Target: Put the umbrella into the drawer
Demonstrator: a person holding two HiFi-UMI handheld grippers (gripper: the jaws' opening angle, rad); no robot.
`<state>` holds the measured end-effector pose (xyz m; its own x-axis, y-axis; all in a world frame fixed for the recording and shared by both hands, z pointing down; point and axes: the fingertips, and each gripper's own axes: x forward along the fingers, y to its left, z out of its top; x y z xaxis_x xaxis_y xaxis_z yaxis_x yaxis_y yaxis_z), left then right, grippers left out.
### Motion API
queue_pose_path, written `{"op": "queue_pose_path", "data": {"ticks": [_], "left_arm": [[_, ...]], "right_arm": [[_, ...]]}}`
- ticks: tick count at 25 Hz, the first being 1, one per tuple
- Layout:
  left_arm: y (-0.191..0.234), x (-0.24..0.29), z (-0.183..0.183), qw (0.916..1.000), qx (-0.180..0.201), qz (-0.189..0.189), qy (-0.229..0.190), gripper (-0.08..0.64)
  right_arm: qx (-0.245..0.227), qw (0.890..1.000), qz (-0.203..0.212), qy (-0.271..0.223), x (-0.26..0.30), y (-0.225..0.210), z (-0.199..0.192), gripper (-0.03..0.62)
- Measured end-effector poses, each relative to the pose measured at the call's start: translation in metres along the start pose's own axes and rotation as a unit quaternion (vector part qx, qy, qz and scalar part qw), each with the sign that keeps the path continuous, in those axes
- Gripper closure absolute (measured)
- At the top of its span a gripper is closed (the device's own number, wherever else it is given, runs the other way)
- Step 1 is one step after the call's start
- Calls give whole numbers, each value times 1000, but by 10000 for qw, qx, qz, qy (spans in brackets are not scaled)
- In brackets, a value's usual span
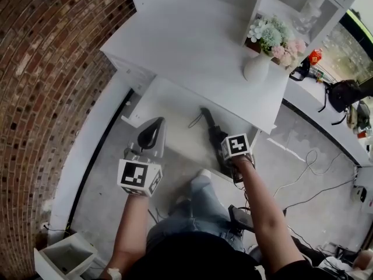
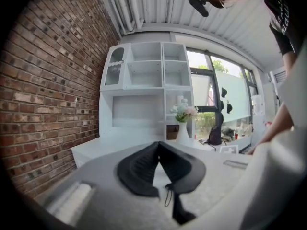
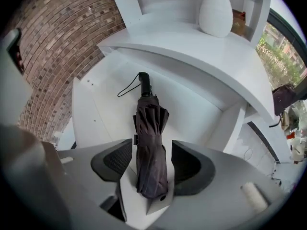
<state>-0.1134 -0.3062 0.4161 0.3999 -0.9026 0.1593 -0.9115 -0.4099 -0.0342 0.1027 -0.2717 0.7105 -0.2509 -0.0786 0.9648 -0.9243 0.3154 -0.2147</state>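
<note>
A folded black umbrella point(image 1: 208, 124) lies lengthwise on the floor of the pulled-out white drawer point(image 1: 170, 107) under the desktop. In the right gripper view the umbrella point(image 3: 150, 128) points away, its handle and wrist strap at the far end. My right gripper point(image 3: 151, 146) straddles its near end, jaws open with a thin gap on either side; in the head view the right gripper point(image 1: 221, 147) sits at the drawer's front right. My left gripper point(image 1: 152, 128) hovers over the drawer's left part. Its pads meet at the tips with nothing between them, as the left gripper view point(image 2: 158, 145) shows.
A white vase of flowers point(image 1: 259, 63) stands on the white desktop point(image 1: 192, 39) under a shelf unit. A brick wall point(image 1: 46, 69) runs along the left. A small white box point(image 1: 67, 255) sits on the floor, and cables point(image 1: 303, 174) trail at the right.
</note>
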Motion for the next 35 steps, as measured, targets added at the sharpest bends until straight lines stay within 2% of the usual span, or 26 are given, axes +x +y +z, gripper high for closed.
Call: {"op": "queue_pose_path", "data": {"ticks": [5, 8, 11, 13, 15, 17, 19, 22, 28, 32, 35], "left_arm": [[-7, -16, 14, 9995, -25, -145, -269, 561], [-12, -27, 22, 9988, -48, -224, -426, 561], [-20, -38, 31, 9977, -40, -340, -593, 561], [-25, -46, 38, 9968, 16, -425, -682, 561], [-30, -55, 44, 9958, 47, -486, -769, 561], [-34, -64, 50, 9948, 63, -529, -863, 561], [-36, -73, 55, 9938, 86, -575, -951, 561], [-40, -89, 61, 9926, 127, -616, -1040, 561], [-46, -114, 73, 9897, 242, -710, -1223, 561], [-52, -124, 76, 9883, 284, -769, -1285, 561], [-57, -127, 80, 9875, 305, -786, -1335, 561]], "right_arm": [[-208, 9994, 96, -261, -30, 17, -7, 339], [-207, 9989, -107, -410, -53, 23, -16, 387], [-158, 9958, -240, -871, -78, 27, -14, 387], [-5, 9940, -453, -996, -92, 24, -23, 406], [153, 9912, -656, -1144, -108, 22, -32, 462], [239, 9873, -817, -1342, -123, 22, -38, 555], [209, 9832, -864, -1592, -137, 28, -40, 588], [-38, 9710, -577, -2321, -161, 51, -29, 588], [12, 9453, -612, -3205, -202, 68, -34, 588], [-25, 9232, -613, -3793, -231, 75, -40, 589], [-155, 9004, -639, -4302, -261, 80, -41, 589]]}}
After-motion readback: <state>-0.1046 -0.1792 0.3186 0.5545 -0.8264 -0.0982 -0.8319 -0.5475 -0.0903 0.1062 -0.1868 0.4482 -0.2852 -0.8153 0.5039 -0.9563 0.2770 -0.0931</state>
